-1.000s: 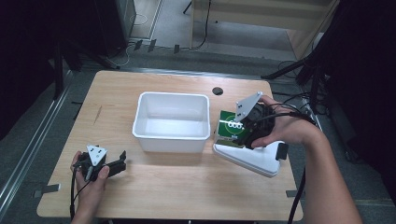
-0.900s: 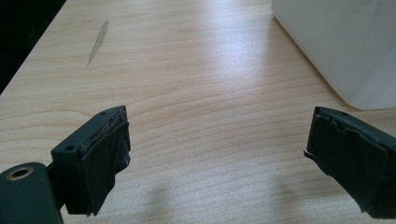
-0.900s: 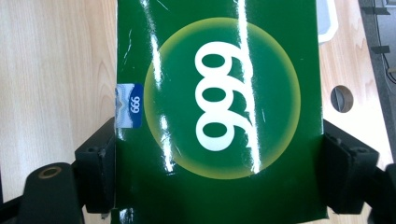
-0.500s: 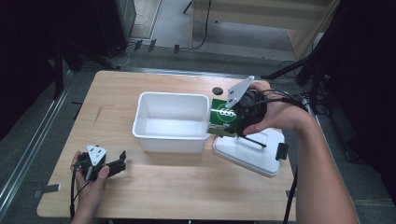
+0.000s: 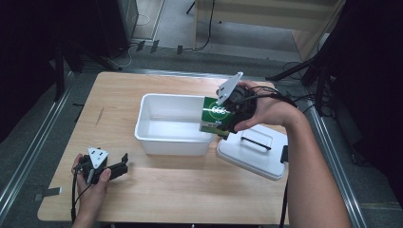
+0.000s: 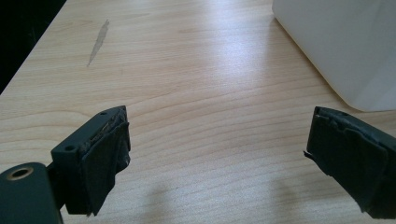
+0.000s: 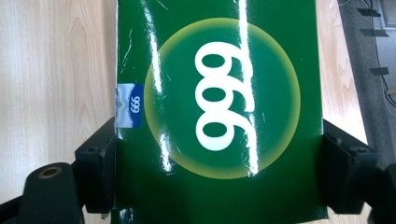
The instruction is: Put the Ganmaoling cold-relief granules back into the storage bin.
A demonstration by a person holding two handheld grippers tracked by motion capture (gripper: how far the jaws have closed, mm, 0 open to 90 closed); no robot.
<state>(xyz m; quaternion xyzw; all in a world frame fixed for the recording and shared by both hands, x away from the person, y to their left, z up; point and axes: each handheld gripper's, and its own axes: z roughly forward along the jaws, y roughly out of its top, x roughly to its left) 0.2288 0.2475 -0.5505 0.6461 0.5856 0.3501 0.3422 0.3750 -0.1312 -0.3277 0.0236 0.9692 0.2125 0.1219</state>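
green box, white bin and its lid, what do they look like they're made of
Green box: probably glossy printed cardboard; bright glare streaks run across its flat face, and its edges are sharp and straight.
White bin: likely moulded plastic, smooth with a soft sheen, thin walls and rounded corners.
White lid: seemingly the same plastic, with a dark handle whose material is unclear.

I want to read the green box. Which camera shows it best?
The right gripper view: the green box is close up, its white digits clear. The high view shows it small at the tub rim.
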